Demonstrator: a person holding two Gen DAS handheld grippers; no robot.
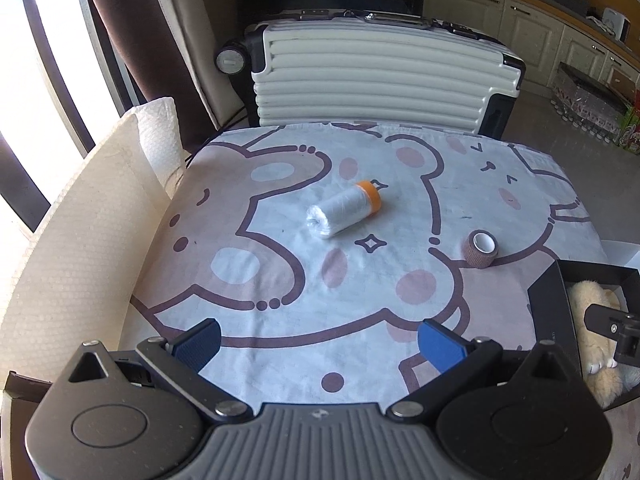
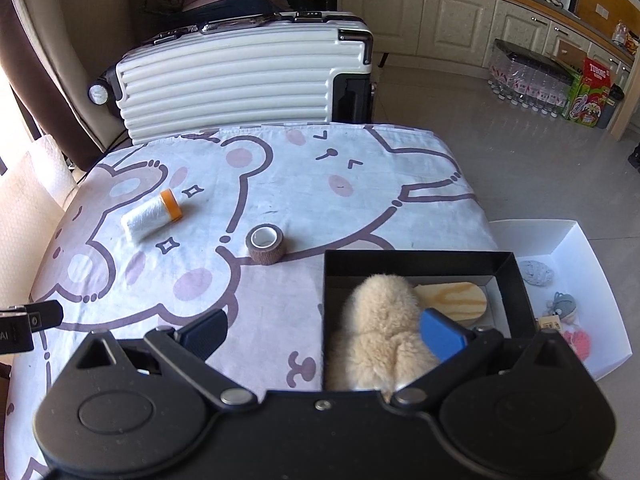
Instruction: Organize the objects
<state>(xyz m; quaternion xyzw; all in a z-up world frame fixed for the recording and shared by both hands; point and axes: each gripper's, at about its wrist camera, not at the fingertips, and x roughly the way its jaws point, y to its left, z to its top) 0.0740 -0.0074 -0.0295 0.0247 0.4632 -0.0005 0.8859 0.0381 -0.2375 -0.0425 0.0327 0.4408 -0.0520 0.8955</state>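
Still loose on the surface (image 1: 280, 360): roll (image 1: 345, 209) mid, tape (image 2: 264, 245) just far-left of box (image 2: 516, 276) holding plush (image 2: 380, 328). Left tongs (image 1: 318, 344) and right tongs (image 2: 324, 334) spread wide, empty, ready to sort.

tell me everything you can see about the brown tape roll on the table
The brown tape roll is a short, stubby cylinder of crinkly, fabric-like brown wrap around a white inner core, which is hollow. It stands on one flat end with the opening facing up, on the cartoon-print cloth. It sits alone, touching nothing but the cloth: right of the white spool and just beyond the black box. Neither gripper is near it.
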